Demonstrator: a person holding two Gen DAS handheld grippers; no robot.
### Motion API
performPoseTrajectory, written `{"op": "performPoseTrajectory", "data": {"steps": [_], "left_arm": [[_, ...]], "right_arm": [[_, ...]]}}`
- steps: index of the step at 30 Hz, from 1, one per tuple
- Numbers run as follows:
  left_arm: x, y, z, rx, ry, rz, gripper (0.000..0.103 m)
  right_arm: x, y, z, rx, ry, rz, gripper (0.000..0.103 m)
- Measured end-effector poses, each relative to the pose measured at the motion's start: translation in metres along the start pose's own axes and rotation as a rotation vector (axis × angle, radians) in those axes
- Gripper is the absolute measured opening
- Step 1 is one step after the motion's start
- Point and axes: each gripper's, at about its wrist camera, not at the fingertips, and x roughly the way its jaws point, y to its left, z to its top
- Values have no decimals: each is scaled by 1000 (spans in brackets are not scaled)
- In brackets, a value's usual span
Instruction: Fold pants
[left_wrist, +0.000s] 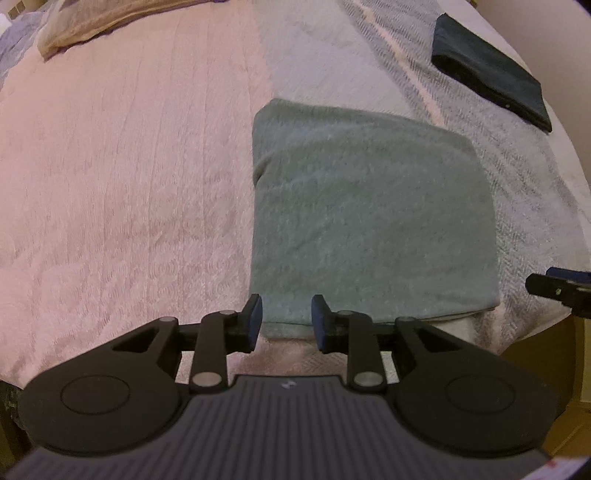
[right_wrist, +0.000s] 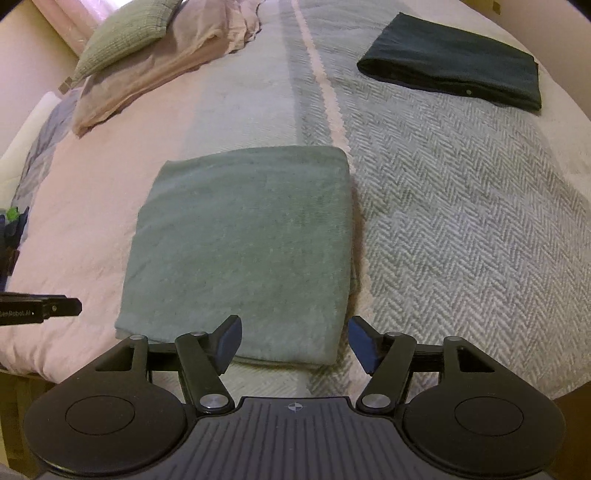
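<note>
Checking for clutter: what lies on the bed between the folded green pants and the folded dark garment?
Only bare grey herringbone blanket separates the folded green pants from the folded dark garment, clearest in the right wrist view.

The pillow (left_wrist: 70, 26) is cut off, perhaps half hidden.

Dim, pinkish indoor light, soft shadows, slight blur, strong fisheye bending at edges.

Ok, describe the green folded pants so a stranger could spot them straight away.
On the bed, look at the near edge, right ahead of both open grippers. The green pants lie there as a flat folded square, straddling the pink cover and the herringbone blanket. The only other folded garment is dark and sits farther back on the right.
</note>
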Motion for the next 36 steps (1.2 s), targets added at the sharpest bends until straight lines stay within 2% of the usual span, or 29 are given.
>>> {"op": "performPoseTrajectory", "data": {"steps": [2, 5, 6, 7, 8, 9, 11, 12, 15, 18, 21, 23, 25, 29, 33, 36], "left_arm": [[-3, 2, 1, -1, -14, -6, 26], [-2, 12, 3, 1, -68, -34, 37], [0, 18, 5, -3, -95, -50, 46], [5, 27, 8, -14, -120, -74, 56], [13, 38, 11, -35, -139, -108, 60], [24, 51, 16, -64, -151, -147, 65], [49, 75, 27, -138, -144, -231, 65], [65, 87, 33, -181, -132, -301, 67], [109, 108, 47, -265, -70, -438, 68], [142, 116, 57, -273, -36, -490, 69], [169, 123, 61, -317, 10, -598, 69], [184, 123, 63, -338, 41, -678, 69], [197, 122, 65, -352, 64, -719, 70], [214, 117, 72, -350, 86, -810, 69], [222, 112, 81, -278, 111, -842, 67], [233, 124, 78, -327, 136, -903, 61]], "right_arm": [[3, -2, 1, -3, 1, 3, 61], [6, -10, 5, 1, -15, 20, 63], [7, -15, 7, 12, -29, 40, 65], [7, -21, 10, 27, -43, 66, 70], [10, -30, 13, 52, -59, 95, 77], [13, -39, 16, 79, -74, 117, 80], [29, -60, 23, 135, -96, 155, 85], [38, -70, 27, 168, -99, 171, 86], [73, -98, 38, 275, -81, 266, 89], [109, -112, 47, 331, -44, 354, 89], [139, -120, 53, 365, 2, 422, 89], [152, -126, 57, 402, 3, 498, 89], [163, -128, 64, 427, 14, 560, 89], [174, -128, 74, 417, 46, 571, 89], [170, -137, 75, 407, 57, 584, 83], [178, -138, 71, 428, 44, 591, 85]]}}
